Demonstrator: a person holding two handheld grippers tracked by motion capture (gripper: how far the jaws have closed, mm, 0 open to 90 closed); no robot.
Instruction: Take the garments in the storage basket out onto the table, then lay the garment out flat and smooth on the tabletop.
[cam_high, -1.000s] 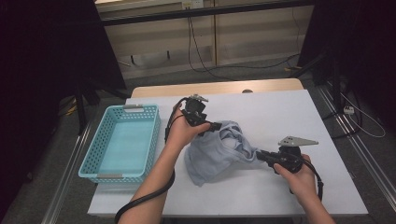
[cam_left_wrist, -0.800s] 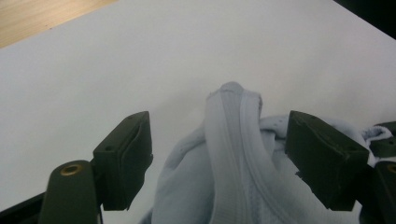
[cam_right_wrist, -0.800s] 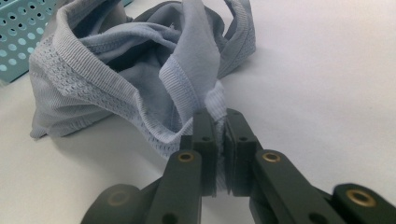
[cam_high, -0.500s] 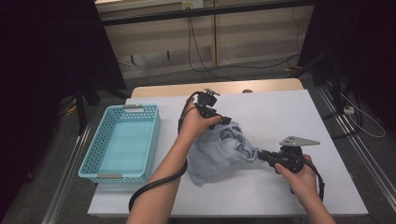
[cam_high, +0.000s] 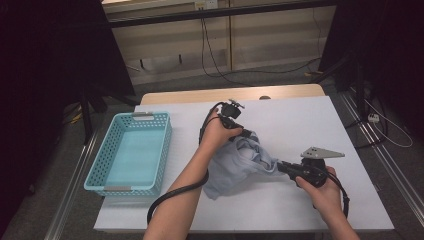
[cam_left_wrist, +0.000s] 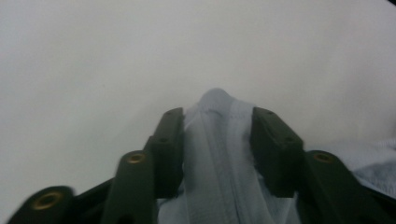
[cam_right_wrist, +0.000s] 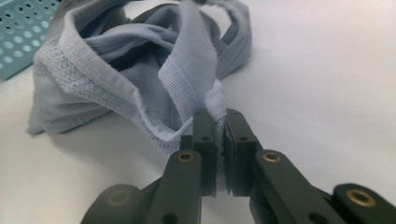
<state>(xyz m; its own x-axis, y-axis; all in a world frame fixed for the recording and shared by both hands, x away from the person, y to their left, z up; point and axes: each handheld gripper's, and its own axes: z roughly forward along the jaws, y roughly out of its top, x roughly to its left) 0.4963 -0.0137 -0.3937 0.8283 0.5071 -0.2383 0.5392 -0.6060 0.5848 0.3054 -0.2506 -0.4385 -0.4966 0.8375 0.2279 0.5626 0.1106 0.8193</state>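
- Your left gripper (cam_high: 245, 134) sits at the far upper edge of the light blue garment (cam_high: 240, 162), which lies crumpled near the middle of the white table (cam_high: 300, 120)
- Its jaws have just been closing, and in the left gripper view a seamed fold of the garment (cam_left_wrist: 219, 154) stands between them; the cloth fills the gap from one black finger (cam_left_wrist: 170, 140) to the other, so you have hold of it there with the jaws still partly apart
- Your right gripper (cam_high: 281, 167) lies low on the table at the garment's right corner, pointing left toward the pile
- In the right gripper view its fingers (cam_right_wrist: 205, 140) are pressed almost together on a ribbed hem of the garment (cam_right_wrist: 140, 70), with just the thin cloth between the pads
- The cloth runs from that pinched hem up into a loose heap, folded and bunched between your two grippers
- A turquoise basket (cam_high: 150, 120) stands on the left part of the table, well apart from the garment, and its perforated wall (cam_right_wrist: 23, 28) peeks in at the top left corner of the right gripper view
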